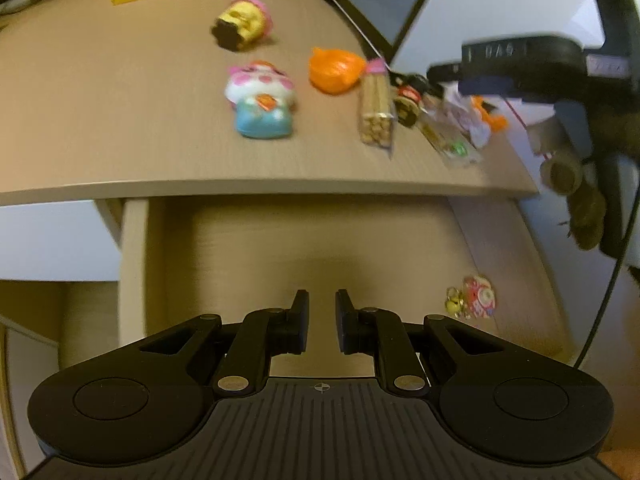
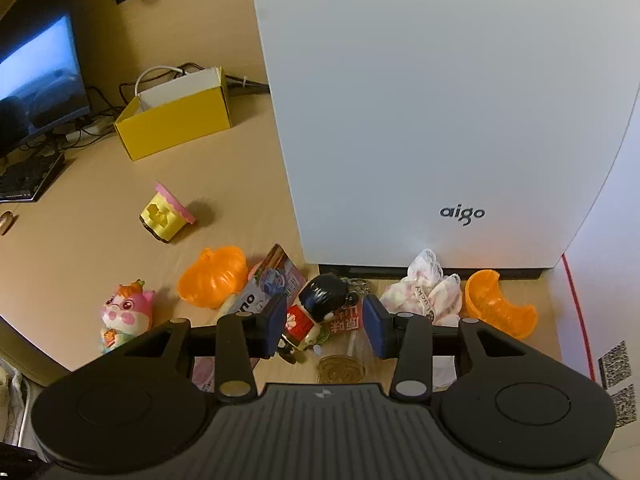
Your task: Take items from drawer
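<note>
My left gripper (image 1: 322,300) hangs over the open drawer (image 1: 280,248), its jaws a narrow gap apart with nothing between them. A small red-and-pink charm (image 1: 474,298) with a gold bell lies at the drawer's right side, right of the fingers. On the desk above, my right gripper (image 2: 324,312) stands open around a black-haired doll in red (image 2: 320,300). The doll lies on the desk and neither blue pad presses on it. A red tag (image 2: 346,318) and a gold coin (image 2: 342,370) lie beside it.
Toys crowd the desk (image 1: 120,120): two orange pumpkin halves (image 2: 214,280), a snack packet (image 2: 268,284), a crumpled wrapper (image 2: 424,292), a pink animal (image 2: 126,312), a yellow cake toy (image 2: 166,216). A white aigo case (image 2: 440,120) rises right behind them. A yellow box (image 2: 176,120) and a monitor (image 2: 36,80) stand further back.
</note>
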A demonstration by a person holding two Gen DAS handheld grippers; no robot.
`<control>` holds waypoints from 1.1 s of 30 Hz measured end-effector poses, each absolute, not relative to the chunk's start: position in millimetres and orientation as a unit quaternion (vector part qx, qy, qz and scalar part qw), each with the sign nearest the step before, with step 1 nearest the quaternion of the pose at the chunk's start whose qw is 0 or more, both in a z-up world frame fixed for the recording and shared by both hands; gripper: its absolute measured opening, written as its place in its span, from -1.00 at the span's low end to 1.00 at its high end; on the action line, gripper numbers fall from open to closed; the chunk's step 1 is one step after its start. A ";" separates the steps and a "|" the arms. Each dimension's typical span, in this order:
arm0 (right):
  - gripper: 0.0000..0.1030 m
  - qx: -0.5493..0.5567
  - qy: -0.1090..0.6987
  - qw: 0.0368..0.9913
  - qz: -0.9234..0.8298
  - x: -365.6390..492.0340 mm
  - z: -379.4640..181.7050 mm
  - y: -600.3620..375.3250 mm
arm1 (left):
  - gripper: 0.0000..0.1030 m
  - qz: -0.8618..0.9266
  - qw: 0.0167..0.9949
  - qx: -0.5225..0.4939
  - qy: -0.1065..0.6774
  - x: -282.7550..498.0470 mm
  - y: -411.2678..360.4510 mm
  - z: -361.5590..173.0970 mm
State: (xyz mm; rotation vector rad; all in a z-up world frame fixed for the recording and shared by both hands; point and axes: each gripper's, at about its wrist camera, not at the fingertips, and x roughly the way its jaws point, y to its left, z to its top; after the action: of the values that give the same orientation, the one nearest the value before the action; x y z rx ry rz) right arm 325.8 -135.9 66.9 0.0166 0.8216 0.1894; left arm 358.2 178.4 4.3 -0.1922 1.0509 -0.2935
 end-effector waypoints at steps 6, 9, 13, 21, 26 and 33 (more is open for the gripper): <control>0.30 0.035 0.387 0.918 0.082 298.9 86.3 -157.3 | -0.71 -0.183 0.836 -0.041 0.516 358.8 150.7 -5.4; 0.37 0.037 0.404 0.912 0.065 281.0 83.5 -167.8 | -0.71 -0.204 0.827 -0.025 0.524 358.9 138.8 -11.2; 0.37 0.037 0.438 0.897 0.046 256.7 67.3 -177.4 | -0.71 -0.230 0.814 -0.006 0.533 357.9 125.9 -17.0; 0.37 0.076 0.503 0.861 0.008 204.4 37.0 -207.7 | -0.70 -0.310 0.757 0.058 0.572 362.7 90.3 -40.4; 0.37 0.075 0.512 0.856 0.003 181.1 38.5 -213.5 | -0.70 -0.365 0.703 0.104 0.601 362.7 61.0 -67.9; 0.37 0.086 0.517 0.852 -0.011 169.1 35.5 -219.5 | -0.73 -0.391 0.656 0.150 0.628 364.4 26.0 -89.9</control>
State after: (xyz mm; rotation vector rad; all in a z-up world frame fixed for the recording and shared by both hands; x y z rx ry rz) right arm 169.1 -219.5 35.5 0.1815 1.0880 -0.0232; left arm 364.4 26.0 -89.9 0.3399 1.4229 -0.8866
